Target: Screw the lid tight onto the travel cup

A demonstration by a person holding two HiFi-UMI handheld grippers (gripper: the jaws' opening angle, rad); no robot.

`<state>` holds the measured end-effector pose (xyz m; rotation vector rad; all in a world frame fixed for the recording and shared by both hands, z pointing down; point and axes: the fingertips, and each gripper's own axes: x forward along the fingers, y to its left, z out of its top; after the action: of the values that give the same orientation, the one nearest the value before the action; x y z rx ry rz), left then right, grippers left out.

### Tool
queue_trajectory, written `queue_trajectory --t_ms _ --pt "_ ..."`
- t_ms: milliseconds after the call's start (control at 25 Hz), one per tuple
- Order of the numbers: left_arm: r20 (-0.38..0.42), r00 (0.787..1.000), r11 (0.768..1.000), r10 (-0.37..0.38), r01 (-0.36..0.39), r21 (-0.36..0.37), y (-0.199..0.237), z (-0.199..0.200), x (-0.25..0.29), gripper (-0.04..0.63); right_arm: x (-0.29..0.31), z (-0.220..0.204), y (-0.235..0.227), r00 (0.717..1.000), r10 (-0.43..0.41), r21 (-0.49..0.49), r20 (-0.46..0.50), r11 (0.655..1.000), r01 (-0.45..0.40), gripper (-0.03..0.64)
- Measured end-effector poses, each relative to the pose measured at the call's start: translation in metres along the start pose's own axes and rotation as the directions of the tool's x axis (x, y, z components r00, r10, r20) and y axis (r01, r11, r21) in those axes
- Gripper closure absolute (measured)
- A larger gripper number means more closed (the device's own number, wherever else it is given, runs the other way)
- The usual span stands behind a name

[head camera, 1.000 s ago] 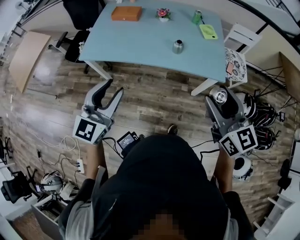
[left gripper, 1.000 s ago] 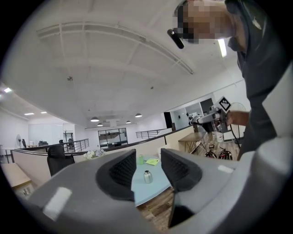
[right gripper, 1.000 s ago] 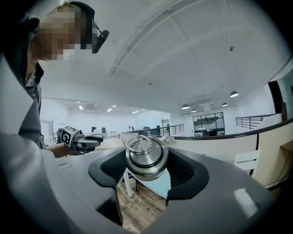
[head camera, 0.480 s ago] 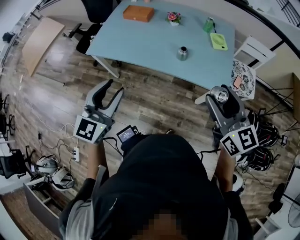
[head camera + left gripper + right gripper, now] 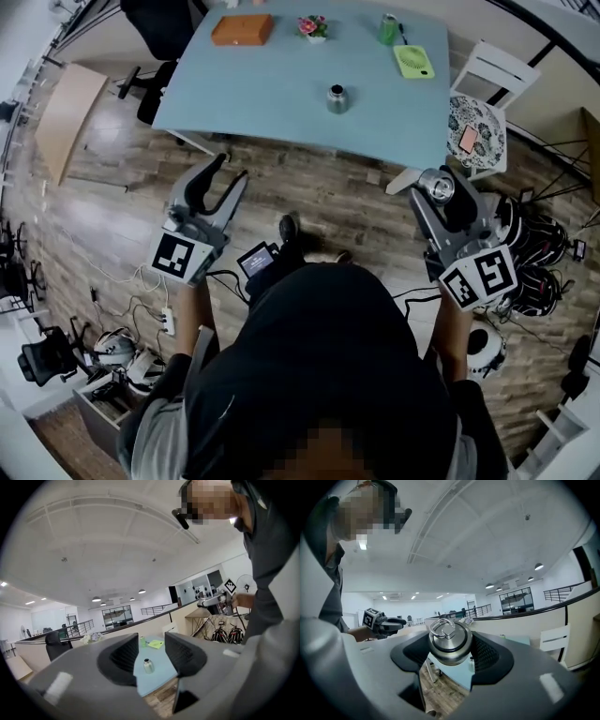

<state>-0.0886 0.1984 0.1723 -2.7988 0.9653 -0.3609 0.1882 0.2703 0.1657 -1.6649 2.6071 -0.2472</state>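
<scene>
Wood floor underfoot, and the pale blue tabletop [image 5: 281, 84] with the travel cup [image 5: 337, 97] standing on it is well ahead. The right hand-held gripper [image 5: 441, 192] is pinching the steel lid [image 5: 449, 641], and the left hand-held gripper [image 5: 230, 171] is spread with nothing in it. Looks like the carry-the-lid-over step to me. Next I'd get close, steady the cup with the left, and set the lid square before twisting.

An open-plan office: long light-blue desk [image 5: 272, 94], swivel chair [image 5: 53, 644], low partitions, ceiling lamps [image 5: 96, 599].
</scene>
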Motion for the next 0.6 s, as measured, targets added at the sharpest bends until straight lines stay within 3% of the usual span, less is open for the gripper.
queue_trajectory --t_ms 320,600 --pt "0.035 0.988 0.989 -0.148 0.147 0.028 0.009 0.006 0.064 0.391 -0.006 0.003 -0.028 0.99 -0.142 0.009 0.014 0.99 0.142 0.368" --pt "0.101 0.968 0.972 -0.23 0.225 0.062 0.048 0.014 0.096 0.391 0.027 0.008 -0.027 0.976 -0.216 0.007 0.021 0.976 0.216 0.368"
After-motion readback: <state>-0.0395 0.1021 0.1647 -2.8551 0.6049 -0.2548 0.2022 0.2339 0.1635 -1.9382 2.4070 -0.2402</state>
